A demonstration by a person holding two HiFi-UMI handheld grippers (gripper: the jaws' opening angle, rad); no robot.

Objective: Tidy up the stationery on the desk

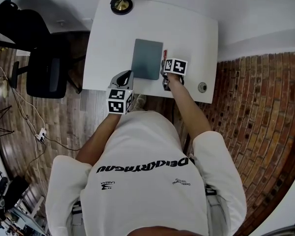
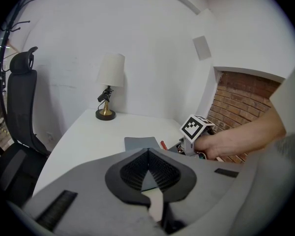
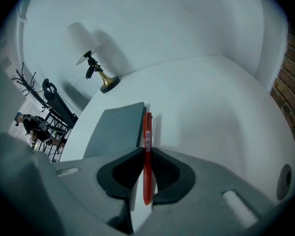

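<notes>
My right gripper (image 3: 146, 154) is shut on a red pen (image 3: 147, 132) that runs lengthwise between its pads, the far end lying by the right edge of a grey notebook (image 3: 115, 129). From the head view, the right gripper (image 1: 166, 73) hangs over the white desk (image 1: 191, 38) just right of the notebook (image 1: 147, 58), with the pen (image 1: 164, 53) sticking out beyond it. At the desk's near edge, left of the notebook, my left gripper (image 1: 124, 77) hovers. Its jaws (image 2: 148, 154) are shut with nothing between them, facing the notebook (image 2: 140, 143).
A table lamp (image 2: 109, 82) with a brass base (image 1: 121, 5) stands at the desk's far left corner. A round cable grommet (image 1: 202, 87) sits near the desk's right front. A black office chair (image 1: 44, 58) is left of the desk; a brick wall (image 1: 265, 117) is on the right.
</notes>
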